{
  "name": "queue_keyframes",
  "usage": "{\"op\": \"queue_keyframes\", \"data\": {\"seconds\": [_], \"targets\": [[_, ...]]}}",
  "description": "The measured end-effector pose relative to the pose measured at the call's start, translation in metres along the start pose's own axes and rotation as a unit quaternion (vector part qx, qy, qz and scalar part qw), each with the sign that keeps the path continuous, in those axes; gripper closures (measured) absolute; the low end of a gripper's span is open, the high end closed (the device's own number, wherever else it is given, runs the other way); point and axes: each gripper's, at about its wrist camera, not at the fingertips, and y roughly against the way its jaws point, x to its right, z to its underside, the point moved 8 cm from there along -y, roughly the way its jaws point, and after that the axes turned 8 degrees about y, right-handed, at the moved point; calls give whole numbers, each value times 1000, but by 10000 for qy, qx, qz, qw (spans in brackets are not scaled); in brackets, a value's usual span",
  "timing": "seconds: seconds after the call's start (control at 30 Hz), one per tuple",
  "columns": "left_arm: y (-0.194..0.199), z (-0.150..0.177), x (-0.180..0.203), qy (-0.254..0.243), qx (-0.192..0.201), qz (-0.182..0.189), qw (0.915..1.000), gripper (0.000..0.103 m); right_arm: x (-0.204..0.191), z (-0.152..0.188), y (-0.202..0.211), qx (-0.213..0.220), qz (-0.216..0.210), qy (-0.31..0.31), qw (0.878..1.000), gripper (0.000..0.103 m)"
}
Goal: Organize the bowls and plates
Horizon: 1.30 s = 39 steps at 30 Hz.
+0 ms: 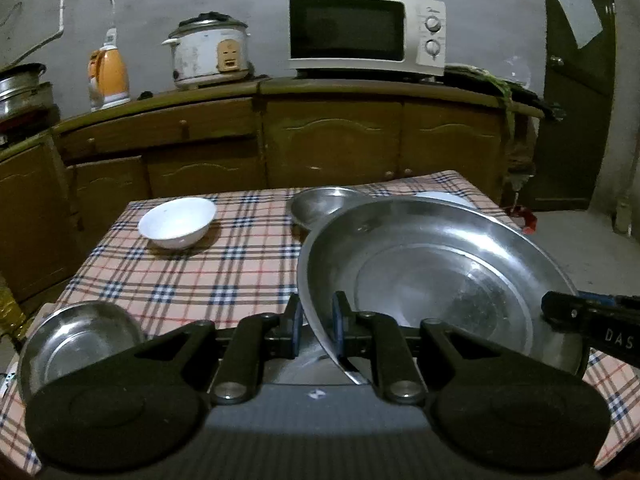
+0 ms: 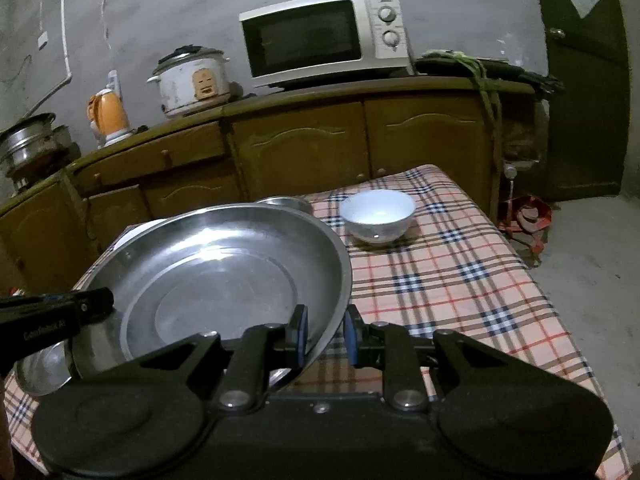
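A large steel plate (image 1: 432,276) (image 2: 216,272) hangs tilted over the checked table (image 1: 224,268), held from both sides. My left gripper (image 1: 319,312) is shut on the plate's left rim, and my right gripper (image 2: 326,320) is shut on its right rim. Each gripper shows in the other's view: the right gripper (image 1: 560,310) and the left gripper (image 2: 96,300). One white bowl (image 1: 178,222) stands at the far left of the cloth, another white bowl (image 2: 378,214) at the far right. A small steel bowl (image 1: 328,204) (image 2: 286,202) and a white plate (image 1: 444,198) are partly hidden behind the large plate. Another steel bowl (image 1: 80,340) (image 2: 44,368) sits near the front left.
Behind the table runs a wooden counter (image 1: 320,92) with a microwave (image 1: 366,32), a rice cooker (image 1: 208,54), an orange kettle (image 1: 109,76) and steel pots (image 1: 20,88). A dark door (image 2: 580,80) stands at the right, with a red object (image 2: 528,216) on the floor.
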Motion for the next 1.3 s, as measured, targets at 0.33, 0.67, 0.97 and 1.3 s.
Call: {"op": "queue_keyframes", "data": {"seconds": [0.33,0.67,0.97,1.3], "targets": [[0,13,-30,148,-101,-224,9996,87,-33,11,-9,-130,-134,213,9996,77],[-12,32,-54,254,-315,-365,9985,87,-57,30,-30,-372,-225,391,9983,77],[-27,48,-66,260,-542,-444,9972,87,-69,49,-54,-619,-235,487,9966,77],[-38,67,-62,125,-702,-456,9964,86,-62,68,-66,-799,-165,500,9954,77]]}}
